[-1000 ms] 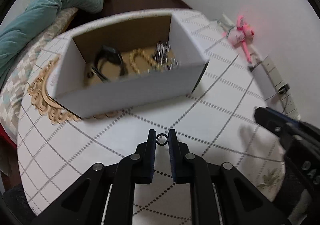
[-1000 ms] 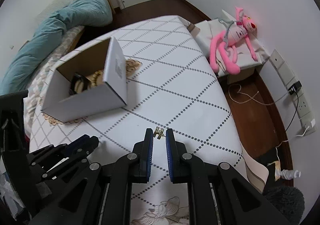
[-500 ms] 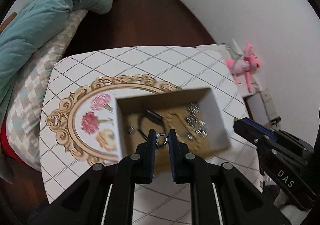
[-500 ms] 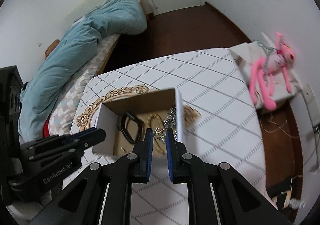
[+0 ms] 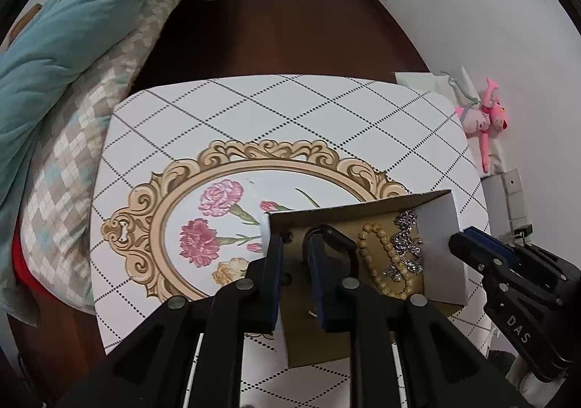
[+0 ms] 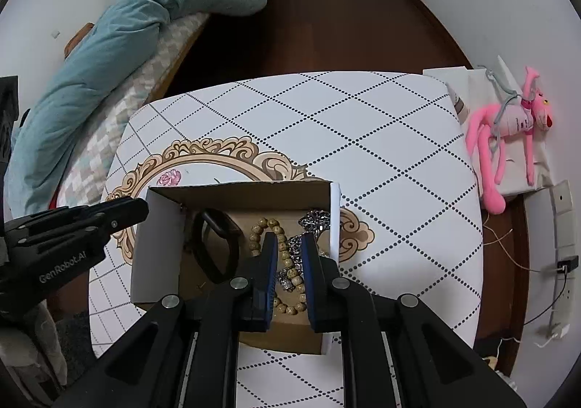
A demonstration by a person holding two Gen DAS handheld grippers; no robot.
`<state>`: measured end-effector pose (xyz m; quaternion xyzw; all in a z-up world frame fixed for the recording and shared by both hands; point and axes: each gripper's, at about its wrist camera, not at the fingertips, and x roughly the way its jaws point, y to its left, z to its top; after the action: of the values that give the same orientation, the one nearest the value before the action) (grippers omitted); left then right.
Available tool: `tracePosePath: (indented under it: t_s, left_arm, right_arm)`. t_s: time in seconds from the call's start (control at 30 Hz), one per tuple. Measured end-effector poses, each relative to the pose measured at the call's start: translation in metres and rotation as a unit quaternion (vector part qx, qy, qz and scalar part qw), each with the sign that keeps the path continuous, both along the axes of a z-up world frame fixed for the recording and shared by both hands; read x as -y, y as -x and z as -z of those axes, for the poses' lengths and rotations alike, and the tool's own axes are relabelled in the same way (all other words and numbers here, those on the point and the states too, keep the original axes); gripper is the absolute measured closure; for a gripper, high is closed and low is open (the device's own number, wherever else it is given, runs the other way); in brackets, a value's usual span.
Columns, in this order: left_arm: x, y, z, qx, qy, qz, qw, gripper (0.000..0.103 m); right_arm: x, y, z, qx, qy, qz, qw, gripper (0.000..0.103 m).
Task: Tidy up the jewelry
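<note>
A white cardboard box [image 6: 157, 226] with a brown inside stands on the patterned table; it also shows in the left wrist view [image 5: 441, 226]. It holds a black band [image 6: 218, 244], a wooden bead bracelet [image 5: 385, 262] and silver chain jewelry [image 5: 406, 248]. My left gripper [image 5: 293, 240] hovers over the box's left side, jaws slightly apart with nothing between them. My right gripper [image 6: 287, 239] hovers over the beads [image 6: 287, 262] and chain [image 6: 314, 219], jaws apart and empty.
The table [image 6: 363, 124] has a gold-framed flower print [image 5: 214, 211]. A bed with a teal duvet [image 6: 145, 26] lies at the left. A pink plush toy [image 6: 508, 132] lies on a box at the right, near wall sockets and cables.
Both grippers rose and moved over the box. The small ring in the left gripper and the small gold piece in the right are gone from the jaws, which now stand wider.
</note>
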<state>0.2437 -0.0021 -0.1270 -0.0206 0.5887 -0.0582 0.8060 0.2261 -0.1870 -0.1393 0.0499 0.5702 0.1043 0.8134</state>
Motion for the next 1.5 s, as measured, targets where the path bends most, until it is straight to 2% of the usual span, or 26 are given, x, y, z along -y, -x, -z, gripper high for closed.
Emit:
tracePosePath:
  t_s: [0.1, 0.17, 0.2, 0.37, 0.4, 0.5, 0.53, 0.57, 0.67, 0.73, 1.07, 1.3, 1.5]
  left_arm:
    - [-0.004, 0.003, -0.003, 0.006, -0.002, -0.007, 1.0000, 0.068]
    - [-0.007, 0.008, -0.006, 0.017, -0.007, -0.016, 0.9997, 0.042]
    - [-0.008, 0.011, -0.007, 0.022, -0.010, -0.021, 0.9995, 0.039]
    - [-0.010, 0.028, -0.006, 0.034, -0.023, -0.031, 0.9987, 0.038]
    - [-0.010, 0.031, -0.005, 0.037, -0.027, -0.032, 0.9985, 0.037]
    - [-0.009, 0.042, 0.001, 0.040, -0.034, -0.035, 0.9980, 0.023]
    - [-0.009, 0.046, 0.004, 0.041, -0.038, -0.037, 0.9978, 0.016]
    - [-0.009, 0.049, 0.005, 0.040, -0.041, -0.037, 0.9977, 0.009]
    - [-0.009, 0.057, 0.011, 0.045, -0.044, -0.040, 0.9972, 0.000]
    - [-0.009, 0.063, 0.013, 0.052, -0.047, -0.040, 0.9967, 0.000]
    - [-0.008, 0.077, 0.017, 0.055, -0.052, -0.051, 0.9958, 0.000]
    - [-0.009, 0.090, -0.003, 0.073, -0.047, -0.059, 0.9945, 0.000]
    - [-0.009, 0.115, -0.036, 0.099, -0.044, -0.060, 0.9923, 0.000]
  right_arm:
    - [0.002, 0.002, -0.003, 0.003, -0.001, 0.001, 1.000, 0.077]
    - [0.003, 0.006, -0.005, 0.006, 0.004, 0.001, 1.000, 0.072]
    - [0.003, 0.008, -0.006, 0.008, 0.006, 0.001, 1.000, 0.070]
    - [0.006, 0.025, -0.009, 0.018, 0.041, 0.003, 0.999, 0.043]
    - [0.007, 0.028, -0.008, 0.020, 0.047, 0.004, 0.999, 0.040]
    - [0.008, 0.038, -0.007, 0.026, 0.075, 0.006, 0.997, 0.024]
    - [0.008, 0.040, -0.006, 0.027, 0.080, 0.006, 0.996, 0.012]
    - [0.008, 0.043, -0.005, 0.027, 0.085, 0.005, 0.996, 0.004]
    - [0.009, 0.049, 0.000, 0.026, 0.095, 0.006, 0.995, 0.003]
    - [0.009, 0.052, 0.002, 0.025, 0.100, 0.008, 0.995, 0.000]
    - [0.009, 0.062, 0.003, 0.040, 0.135, 0.031, 0.990, 0.000]
    - [0.012, 0.073, -0.013, 0.053, 0.131, 0.046, 0.989, 0.000]
    - [0.015, 0.099, -0.049, 0.085, 0.123, 0.063, 0.987, 0.000]
